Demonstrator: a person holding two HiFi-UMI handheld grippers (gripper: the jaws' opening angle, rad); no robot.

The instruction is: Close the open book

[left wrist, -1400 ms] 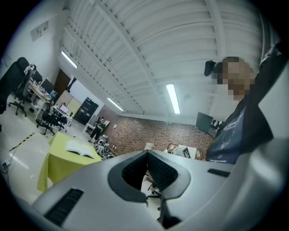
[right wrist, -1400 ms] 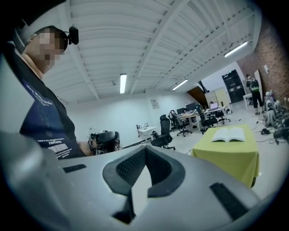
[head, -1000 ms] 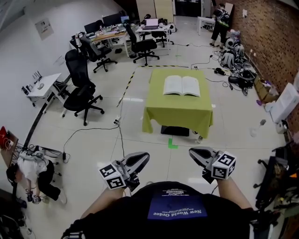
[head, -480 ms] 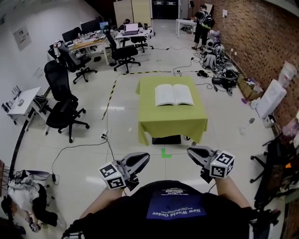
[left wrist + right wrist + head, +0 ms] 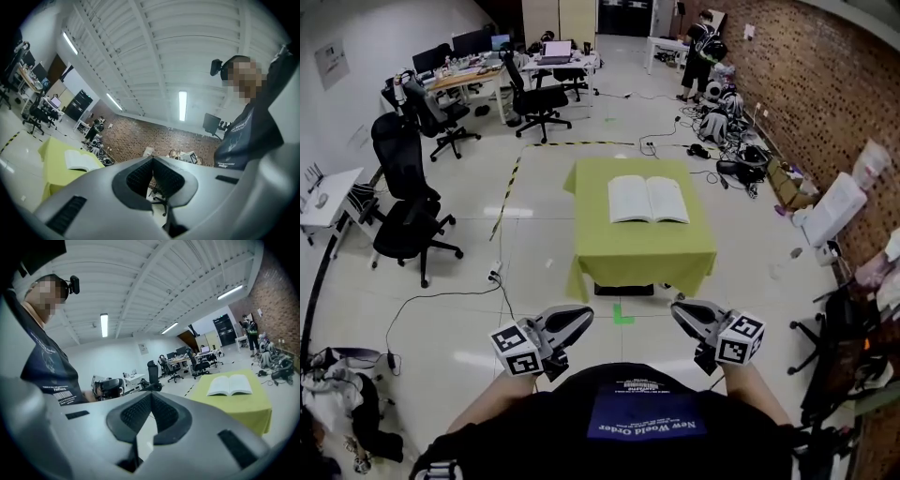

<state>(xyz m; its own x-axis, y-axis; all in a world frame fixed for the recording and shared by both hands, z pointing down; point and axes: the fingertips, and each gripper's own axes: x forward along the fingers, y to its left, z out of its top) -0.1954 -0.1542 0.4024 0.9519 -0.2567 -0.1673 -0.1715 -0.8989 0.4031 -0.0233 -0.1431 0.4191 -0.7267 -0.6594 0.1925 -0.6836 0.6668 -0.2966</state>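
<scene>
Plainly, the left claw and the right claw were both held shut, pads pressed together with nothing between them, low in front of the person. Neither was anywhere near the work. The open book was seen lying flat at the middle of the green-clothed table, well apart from both claws and straight ahead across the tiled floor. Its spine was aligned away from the person, with one block of pages spread to each side. The book was judged slightly nearer the right claw, though either half could be reached once the table was approached.
</scene>
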